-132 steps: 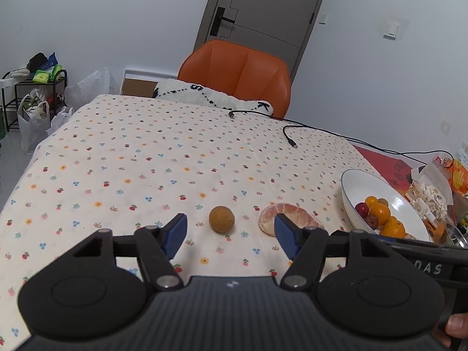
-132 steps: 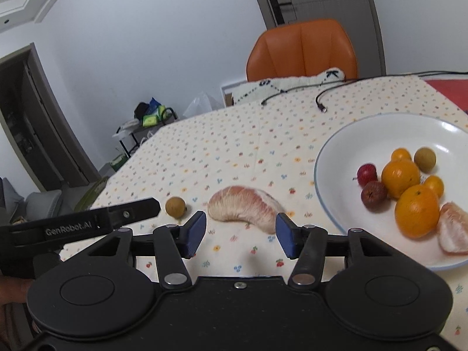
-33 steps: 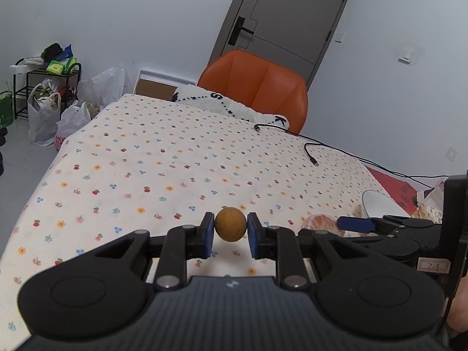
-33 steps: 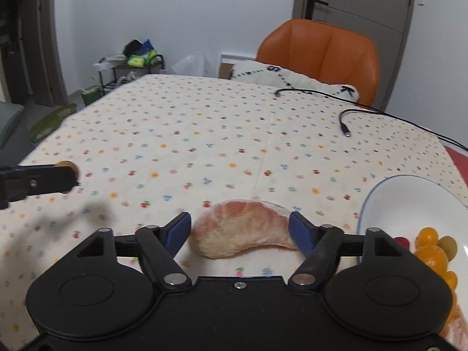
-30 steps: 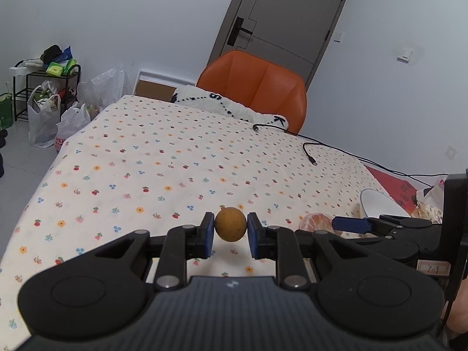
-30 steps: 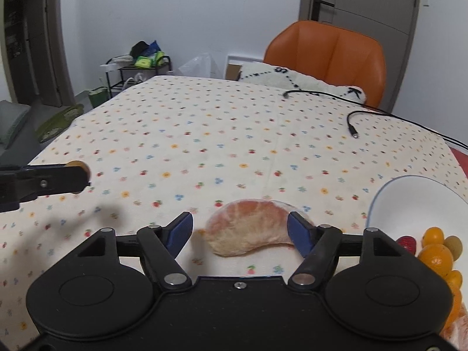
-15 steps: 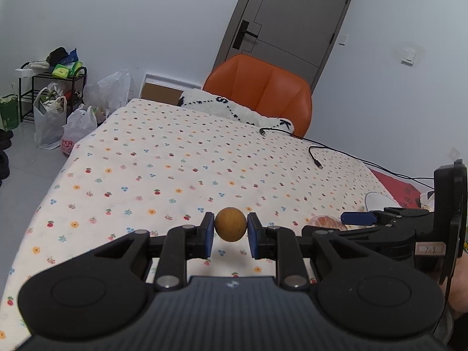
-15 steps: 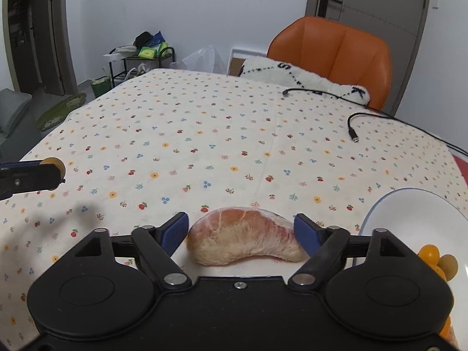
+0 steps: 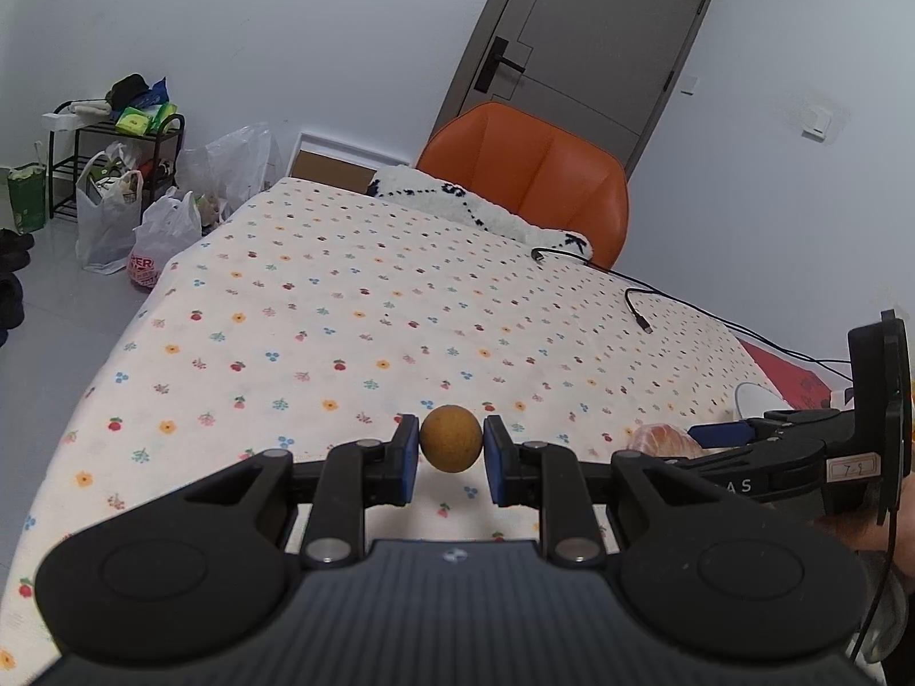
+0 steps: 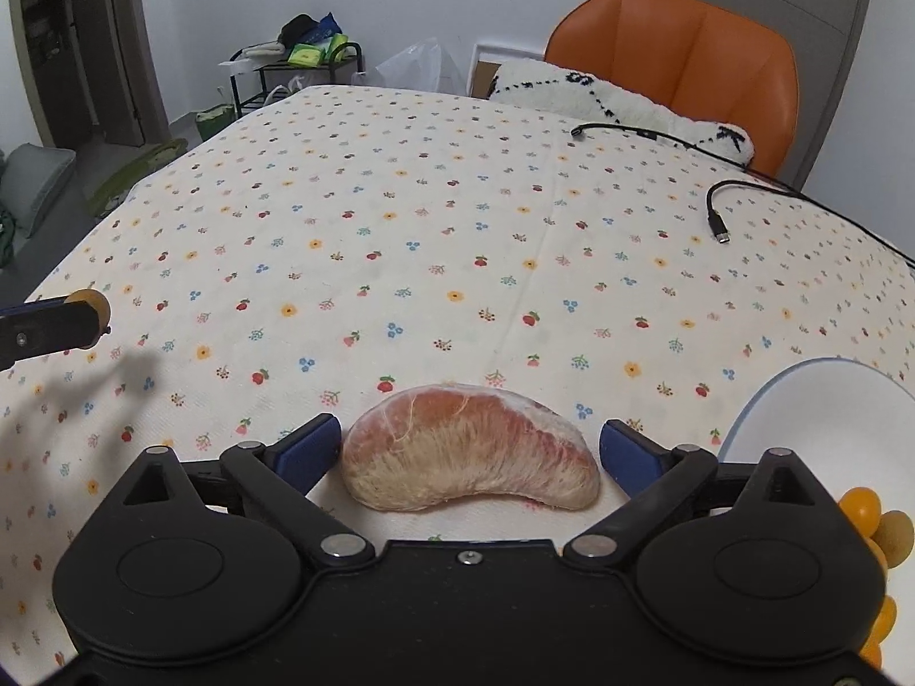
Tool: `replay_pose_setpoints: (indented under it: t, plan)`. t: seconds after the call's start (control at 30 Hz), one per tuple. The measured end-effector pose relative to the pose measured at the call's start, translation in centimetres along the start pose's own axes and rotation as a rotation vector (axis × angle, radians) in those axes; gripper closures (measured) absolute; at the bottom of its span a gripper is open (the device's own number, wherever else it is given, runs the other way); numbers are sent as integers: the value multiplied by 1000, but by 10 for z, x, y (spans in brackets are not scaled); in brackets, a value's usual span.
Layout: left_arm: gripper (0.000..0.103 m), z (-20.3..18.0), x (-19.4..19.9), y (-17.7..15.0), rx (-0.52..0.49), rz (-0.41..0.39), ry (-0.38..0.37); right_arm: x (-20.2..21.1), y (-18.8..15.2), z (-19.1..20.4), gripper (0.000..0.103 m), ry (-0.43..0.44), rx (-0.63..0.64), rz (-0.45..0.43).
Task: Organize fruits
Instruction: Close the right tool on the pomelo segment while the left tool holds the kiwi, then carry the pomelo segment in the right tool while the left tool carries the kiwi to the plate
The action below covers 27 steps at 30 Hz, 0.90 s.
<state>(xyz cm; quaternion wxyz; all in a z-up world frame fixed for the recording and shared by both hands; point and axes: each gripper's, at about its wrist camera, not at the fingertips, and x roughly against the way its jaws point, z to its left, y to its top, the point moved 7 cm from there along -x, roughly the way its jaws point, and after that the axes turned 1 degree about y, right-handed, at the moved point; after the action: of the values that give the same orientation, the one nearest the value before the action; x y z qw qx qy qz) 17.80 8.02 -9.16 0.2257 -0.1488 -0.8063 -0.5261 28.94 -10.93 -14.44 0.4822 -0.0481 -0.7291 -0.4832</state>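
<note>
- Left tool point(image 9: 450, 447): blue pads clamped on a small round brown fruit point(image 9: 450, 438), held clear above the flower-print cloth point(image 9: 343, 308) that covers the bench.
- Right tool point(image 10: 470, 446): fingers spread wide, either side of a peeled pomelo segment point(image 10: 470, 464); neither pad touches it.
- Pomelo segment: lying on the cloth, just left of the white bowl point(image 10: 823, 417).
- White bowl: at the right edge, holding small orange fruits point(image 10: 863, 506).
- Black cable point(image 10: 721, 228): on the cloth, far side.
- Orange chair point(image 10: 680, 46): behind the bench.
</note>
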Motion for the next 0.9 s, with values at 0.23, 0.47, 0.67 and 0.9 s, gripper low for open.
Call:
replay_pose_setpoints:
  t: [0.23,0.47,0.67,0.9]
  plan:
    - [81,0,3,0,-1,-5,-4,4,-2,3,16,8,-10,-16]
    - [81,-7,8,2,-12,-11,-11,17,-2,12,17,20,-11,-58]
    - [81,-21,10,6,-38,-19,-21,42,3,9,17,15,-39,-133]
    - [81,-49,12,8,-80,-27,-54,75,5,-1,17,-6,-53,-206]
